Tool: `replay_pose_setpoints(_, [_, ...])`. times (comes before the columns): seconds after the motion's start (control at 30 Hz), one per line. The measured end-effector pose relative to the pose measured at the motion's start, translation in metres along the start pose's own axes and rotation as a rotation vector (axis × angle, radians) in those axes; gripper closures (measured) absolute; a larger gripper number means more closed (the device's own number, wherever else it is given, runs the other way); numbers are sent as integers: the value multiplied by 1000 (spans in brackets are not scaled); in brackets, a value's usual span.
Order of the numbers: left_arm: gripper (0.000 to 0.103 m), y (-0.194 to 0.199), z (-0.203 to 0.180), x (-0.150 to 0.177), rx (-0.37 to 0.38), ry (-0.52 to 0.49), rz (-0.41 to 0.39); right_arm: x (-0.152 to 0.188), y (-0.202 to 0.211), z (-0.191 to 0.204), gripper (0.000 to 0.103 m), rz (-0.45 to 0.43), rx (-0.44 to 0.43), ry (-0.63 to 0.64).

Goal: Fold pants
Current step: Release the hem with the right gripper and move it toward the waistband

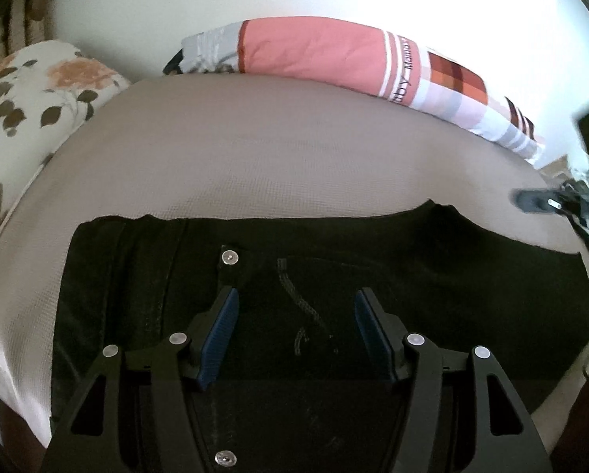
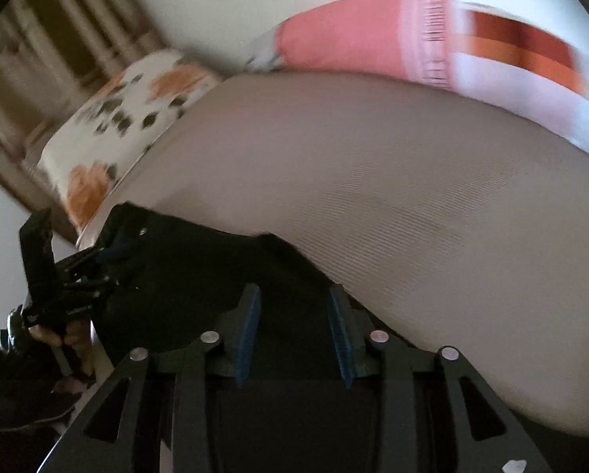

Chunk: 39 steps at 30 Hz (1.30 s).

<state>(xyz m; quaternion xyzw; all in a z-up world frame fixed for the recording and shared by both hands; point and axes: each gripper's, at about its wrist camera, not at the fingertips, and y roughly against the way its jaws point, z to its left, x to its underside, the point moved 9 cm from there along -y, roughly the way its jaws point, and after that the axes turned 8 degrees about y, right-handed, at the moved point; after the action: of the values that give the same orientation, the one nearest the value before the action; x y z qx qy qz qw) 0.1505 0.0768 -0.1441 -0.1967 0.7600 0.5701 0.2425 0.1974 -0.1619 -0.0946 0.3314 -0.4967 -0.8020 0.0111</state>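
Black pants (image 1: pixel 373 268) lie flat across a beige bed surface (image 1: pixel 255 165), waistband to the left. My left gripper (image 1: pixel 296 295) hovers open just above the pants, blue pads (image 1: pixel 219 331) wide apart, nothing held. In the right wrist view, the pants (image 2: pixel 200 276) fill the lower left. My right gripper (image 2: pixel 294 295) is open over their right edge, empty. The left gripper (image 2: pixel 109 252) shows at the left of that view, held by a hand. The right gripper (image 1: pixel 539 201) shows blurred at the right edge of the left wrist view.
A floral pillow (image 1: pixel 30 106) lies at the bed's left. A pink and plaid folded blanket (image 1: pixel 353 59) lies along the back against a white wall. The bed's edge (image 2: pixel 570 425) drops off at lower right. Curtains (image 2: pixel 58 59) hang at left.
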Motion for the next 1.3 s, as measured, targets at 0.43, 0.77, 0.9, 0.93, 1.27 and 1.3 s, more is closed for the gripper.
replay_pose_setpoints(0.43, [41,-2,2,6,40,-23,-7,-17,-70,24,98,122,-26,191])
replay_pose_setpoints(0.77, [41,0,-17,-1,-52,-101,-9,-23,-67,1,78,21,106,50])
replay_pose_setpoints(0.9, [40,7,-51,-13,23,-152,-36,-12,-19,-11,77,-59,164,-32])
replay_pose_setpoints(0.93, [40,7,-61,-15,45,-164,-36,-6,-10,-13,77,-67,184,-45])
replay_pose_setpoints(1.27, [40,-40,-154,-17,174,-277,51,99,28,-55,72,9,398,-201])
replay_pose_setpoints(1.3, [40,-44,-159,-16,175,-289,59,104,29,-58,72,7,397,-219])
